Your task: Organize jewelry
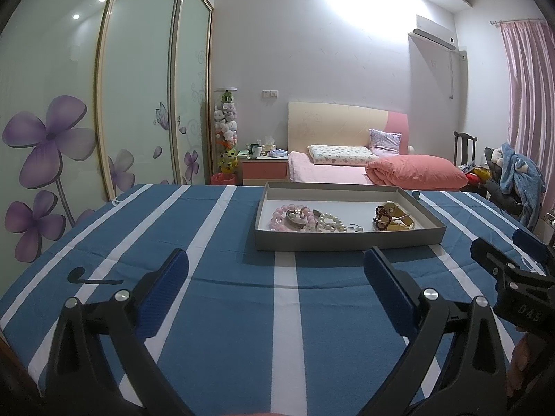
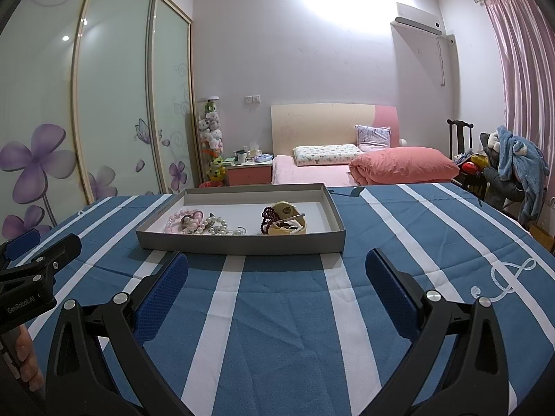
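A shallow grey tray (image 1: 347, 241) (image 2: 239, 242) sits on the blue and white striped tablecloth (image 1: 242, 312) (image 2: 295, 329). In it lie a pink bead bracelet (image 1: 281, 220) (image 2: 178, 220), a white pearl bracelet (image 1: 329, 223) (image 2: 213, 223), a dark red bead bracelet (image 1: 381, 215) (image 2: 266, 220) and a cream watch (image 1: 399, 218) (image 2: 288, 220). My left gripper (image 1: 275, 270) is open and empty, short of the tray's near wall. My right gripper (image 2: 277, 270) is open and empty, also just short of the tray. Each gripper shows at the edge of the other's view.
Behind the table stand a pink bed (image 1: 347, 170), a nightstand (image 1: 263, 168), a sliding wardrobe with purple flowers (image 1: 52, 138) and a chair with clothes (image 1: 513, 180). A music-note print marks the cloth at the right (image 2: 503, 280).
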Demonstrator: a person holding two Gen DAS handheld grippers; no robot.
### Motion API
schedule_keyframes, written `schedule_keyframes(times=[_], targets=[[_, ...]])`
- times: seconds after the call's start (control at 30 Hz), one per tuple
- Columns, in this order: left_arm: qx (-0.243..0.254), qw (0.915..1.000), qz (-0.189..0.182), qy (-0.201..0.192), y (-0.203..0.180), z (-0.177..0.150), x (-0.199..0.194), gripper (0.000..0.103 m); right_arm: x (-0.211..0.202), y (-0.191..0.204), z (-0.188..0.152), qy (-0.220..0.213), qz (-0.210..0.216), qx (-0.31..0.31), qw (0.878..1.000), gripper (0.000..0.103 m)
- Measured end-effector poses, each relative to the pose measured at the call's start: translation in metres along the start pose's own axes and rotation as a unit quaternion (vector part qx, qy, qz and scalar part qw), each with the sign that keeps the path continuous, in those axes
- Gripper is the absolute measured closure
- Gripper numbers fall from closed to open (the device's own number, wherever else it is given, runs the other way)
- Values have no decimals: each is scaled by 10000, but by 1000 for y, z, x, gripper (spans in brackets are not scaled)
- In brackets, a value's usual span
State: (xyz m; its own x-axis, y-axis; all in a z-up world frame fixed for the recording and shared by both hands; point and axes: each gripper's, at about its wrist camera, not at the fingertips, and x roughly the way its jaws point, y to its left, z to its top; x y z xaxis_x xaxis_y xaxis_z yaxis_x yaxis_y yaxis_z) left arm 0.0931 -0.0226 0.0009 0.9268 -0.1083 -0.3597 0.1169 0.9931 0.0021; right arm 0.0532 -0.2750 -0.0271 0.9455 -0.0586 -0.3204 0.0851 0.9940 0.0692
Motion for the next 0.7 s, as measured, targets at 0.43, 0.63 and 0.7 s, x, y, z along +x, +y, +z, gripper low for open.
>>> schedule_keyframes(times=[0.43,0.63,0.7], targets=[[17,10000,11,-6,-3,-2,0,4,1,1,-2,25,5,12,10000,2],[3,10000,0,5,-4,-3,1,4,1,1,-2,28,8,14,10000,2],[5,10000,3,3,-4,-3,1,4,1,1,-2,28,9,13,10000,2]])
